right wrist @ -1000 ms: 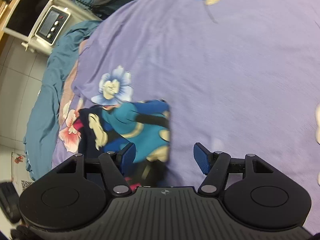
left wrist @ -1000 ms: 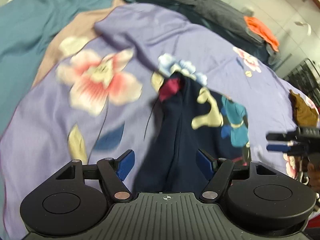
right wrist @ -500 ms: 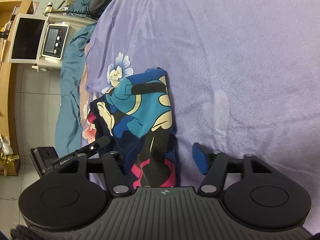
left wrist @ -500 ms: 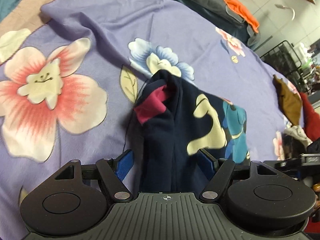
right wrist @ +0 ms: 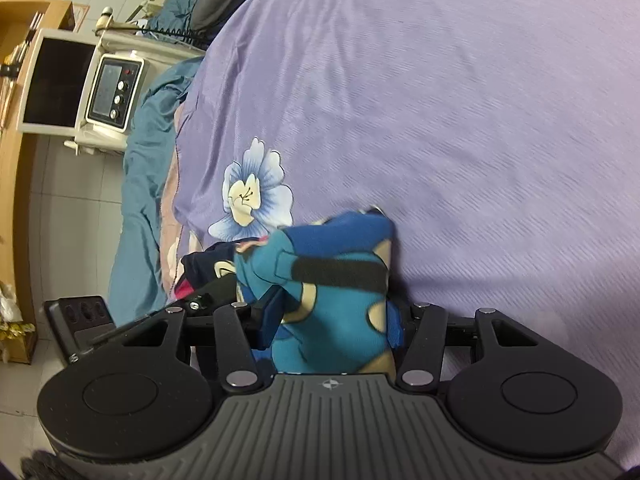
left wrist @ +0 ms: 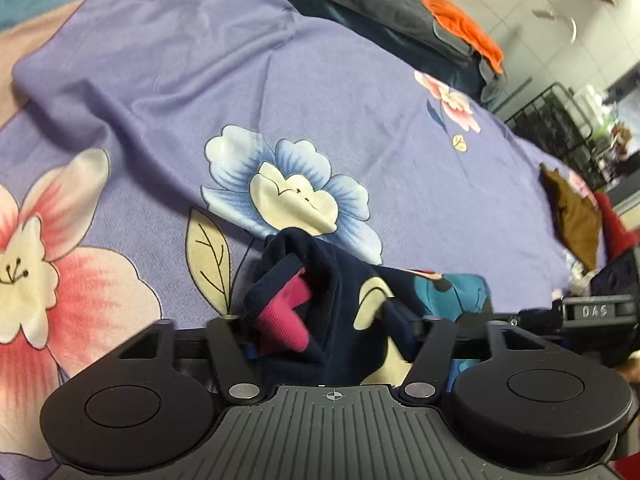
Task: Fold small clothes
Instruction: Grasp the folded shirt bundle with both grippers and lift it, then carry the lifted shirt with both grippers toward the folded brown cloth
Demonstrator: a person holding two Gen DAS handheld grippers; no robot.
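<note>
Left wrist view, at left: the purple floral bedsheet covers the bed; a small navy printed garment, with a pink rib trim at its opening, lies bunched on it just below a printed blue flower. The left claw straddles the navy end of the garment with cloth heaped between its fingers; the pads are hidden by fabric, so whether they press on it cannot be told. At far right of this view, spare clothes wait near the bed edge.

Right wrist view: the right claw straddles the teal-and-blue printed end of the same garment. Its jaws have just been closing with the cloth between them; the left finger's pad appears to meet the fabric, the right one is covered, so a firm clamp cannot be confirmed.

Likely risks: the garment is crumpled, so either claw may pinch several layers, or the bedsheet beneath, and the fold would then lift lopsided. The two claws also stand close together and could collide.
</note>
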